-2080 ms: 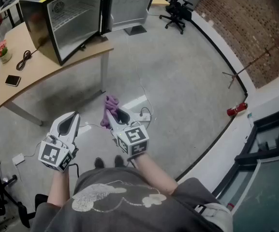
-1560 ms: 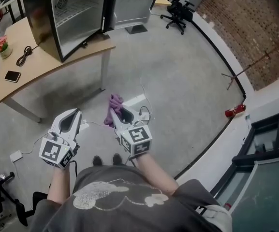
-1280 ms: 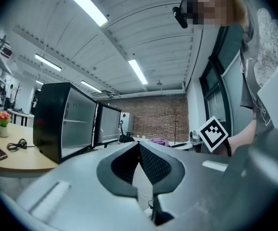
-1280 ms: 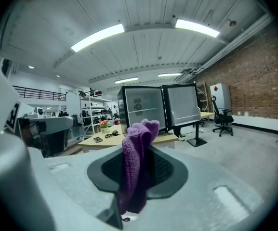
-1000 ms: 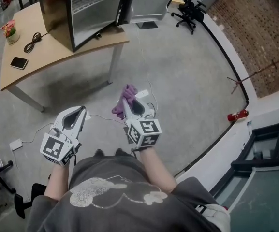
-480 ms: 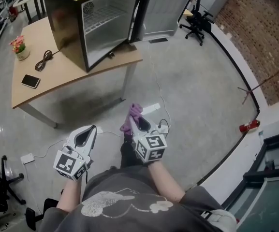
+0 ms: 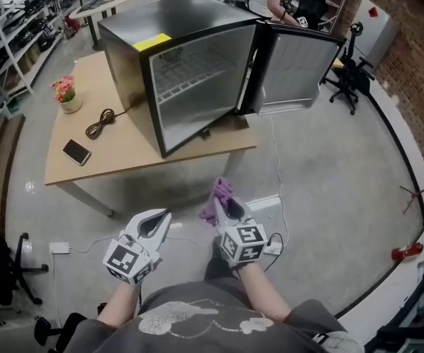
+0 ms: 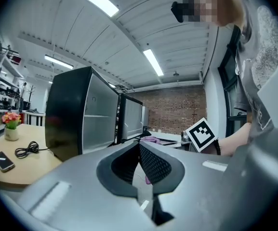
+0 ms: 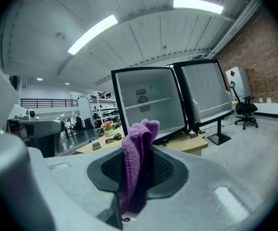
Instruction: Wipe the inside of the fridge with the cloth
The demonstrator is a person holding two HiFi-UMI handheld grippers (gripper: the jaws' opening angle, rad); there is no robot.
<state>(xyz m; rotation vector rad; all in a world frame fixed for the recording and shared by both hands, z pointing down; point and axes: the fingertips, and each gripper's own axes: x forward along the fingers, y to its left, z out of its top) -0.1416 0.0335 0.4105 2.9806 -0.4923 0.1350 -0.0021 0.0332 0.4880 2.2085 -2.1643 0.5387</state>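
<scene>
A black mini fridge (image 7: 178,79) stands on a wooden table (image 7: 123,149), its door (image 7: 294,65) swung wide to the right and a wire shelf showing inside. My right gripper (image 7: 223,201) is shut on a purple cloth (image 7: 219,197), held low over the floor in front of the table. In the right gripper view the cloth (image 9: 136,162) stands up between the jaws with the open fridge (image 9: 151,105) beyond. My left gripper (image 7: 159,223) is beside it, jaws shut and holding nothing; its own view shows the fridge (image 8: 83,114) side-on.
On the table lie a phone (image 7: 76,151), a coiled black cable (image 7: 101,122) and a small flower pot (image 7: 66,95). A power strip with cords (image 7: 267,204) lies on the floor by my right gripper. An office chair (image 7: 347,79) stands behind the door; shelving (image 7: 9,28) lines the left.
The view has swung up and closer to the table, so the fridge now fills the upper middle. Both grippers keep their pose, the right still holding the cloth.
</scene>
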